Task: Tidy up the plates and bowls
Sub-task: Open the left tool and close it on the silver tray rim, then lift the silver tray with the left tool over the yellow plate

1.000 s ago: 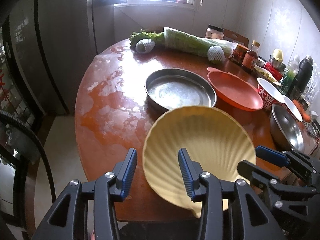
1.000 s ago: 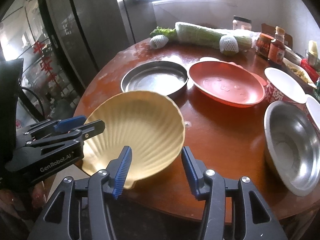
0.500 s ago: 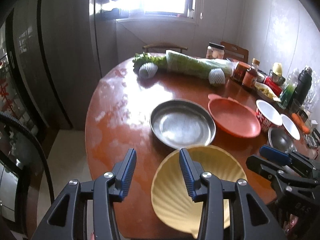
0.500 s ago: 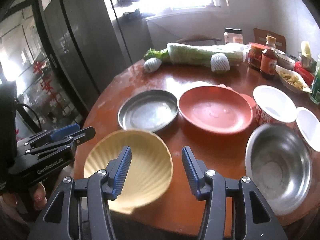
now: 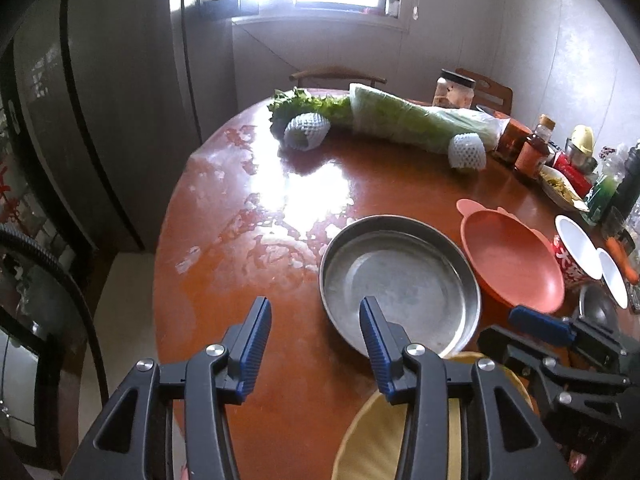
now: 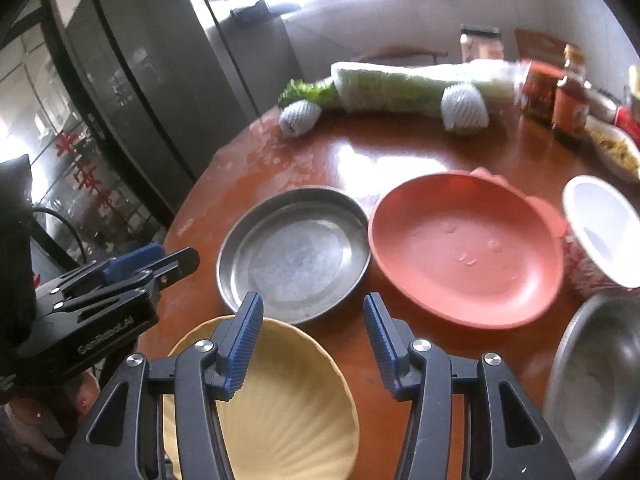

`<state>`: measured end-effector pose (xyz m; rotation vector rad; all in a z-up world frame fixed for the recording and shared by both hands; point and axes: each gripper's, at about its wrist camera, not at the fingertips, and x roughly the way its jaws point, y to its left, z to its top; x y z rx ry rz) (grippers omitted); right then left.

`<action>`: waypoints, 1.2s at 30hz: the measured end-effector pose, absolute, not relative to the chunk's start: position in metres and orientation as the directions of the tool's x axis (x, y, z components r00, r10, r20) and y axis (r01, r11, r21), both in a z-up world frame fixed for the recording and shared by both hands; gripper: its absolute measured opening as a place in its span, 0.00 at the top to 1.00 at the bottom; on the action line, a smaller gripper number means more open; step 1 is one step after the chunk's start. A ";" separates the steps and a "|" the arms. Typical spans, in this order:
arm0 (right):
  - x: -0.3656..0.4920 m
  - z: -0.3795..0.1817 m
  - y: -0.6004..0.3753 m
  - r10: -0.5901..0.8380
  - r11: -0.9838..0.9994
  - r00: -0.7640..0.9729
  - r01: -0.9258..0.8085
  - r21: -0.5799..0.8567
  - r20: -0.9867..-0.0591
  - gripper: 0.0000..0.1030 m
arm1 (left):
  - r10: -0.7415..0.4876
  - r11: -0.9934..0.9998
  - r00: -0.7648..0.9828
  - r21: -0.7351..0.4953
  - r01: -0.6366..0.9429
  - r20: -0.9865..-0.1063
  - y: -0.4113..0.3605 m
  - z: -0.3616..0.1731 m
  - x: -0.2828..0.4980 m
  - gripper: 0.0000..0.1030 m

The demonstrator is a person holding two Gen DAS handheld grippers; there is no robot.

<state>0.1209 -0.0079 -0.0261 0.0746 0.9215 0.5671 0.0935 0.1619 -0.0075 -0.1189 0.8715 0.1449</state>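
Observation:
A yellow shell-shaped plate [image 6: 288,412] lies at the near edge of the round wooden table [image 5: 240,264]; it also shows in the left wrist view [image 5: 372,440], partly hidden under the fingers. Beyond it sit a round metal pan [image 5: 400,284] [image 6: 292,256] and an orange plate [image 5: 512,260] [image 6: 464,248]. A red-and-white bowl [image 6: 600,228] and a steel bowl [image 6: 596,380] stand at the right. My left gripper [image 5: 314,344] is open and empty above the near table edge. My right gripper [image 6: 312,344] is open and empty above the yellow plate.
Wrapped cabbage [image 5: 416,124], two foam-netted fruits [image 5: 306,136] and jars and bottles [image 5: 532,152] line the far and right side of the table. A dark fridge [image 5: 100,120] stands at the left. A chair back [image 5: 336,76] shows behind the table.
Both grippers have pulled back and up from the table, staying open. The yellow plate now sits lower in both views, and more of the far table shows.

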 end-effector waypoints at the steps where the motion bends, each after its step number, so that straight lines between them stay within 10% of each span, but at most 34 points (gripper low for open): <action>1: 0.125 -0.030 -0.006 0.495 0.851 0.458 -0.427 0.306 -0.738 0.48 | 0.076 0.983 0.623 -0.047 -0.179 -0.779 0.164 -0.011 0.100 0.55; 36: 0.162 -0.032 0.033 0.450 0.867 0.478 -0.435 0.242 -0.754 0.68 | 0.003 0.983 0.622 -0.113 -0.147 -0.783 0.185 -0.024 0.138 0.65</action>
